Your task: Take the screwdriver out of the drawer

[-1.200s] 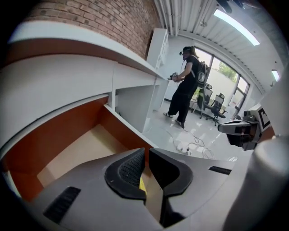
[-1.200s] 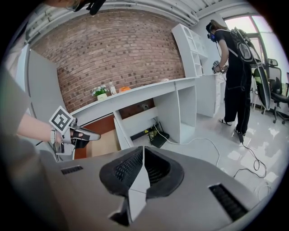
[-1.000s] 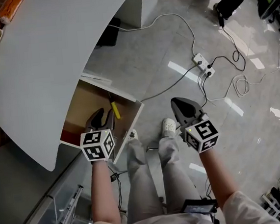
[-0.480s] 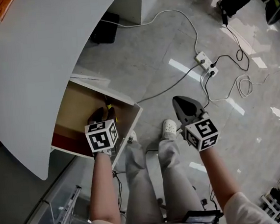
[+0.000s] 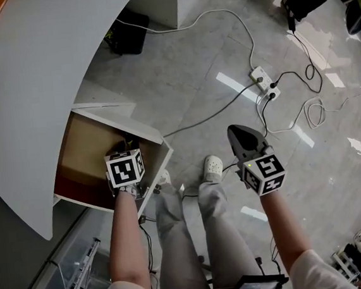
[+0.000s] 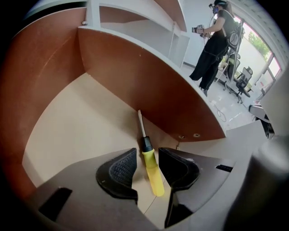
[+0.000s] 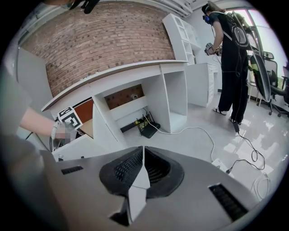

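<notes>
Yellow-handled screwdriver with a black collar and thin metal shaft lies flat on the pale bottom of the open wooden drawer, its tip close to a reddish-brown wall. The left tongs reach down into the drawer. Their jaws are released and have just been opening, and they straddle the handle with neither pad pressing it. The drawer juts from under the white counter. The right tongs are clenched on nothing, above the grey tiled floor.
</notes>
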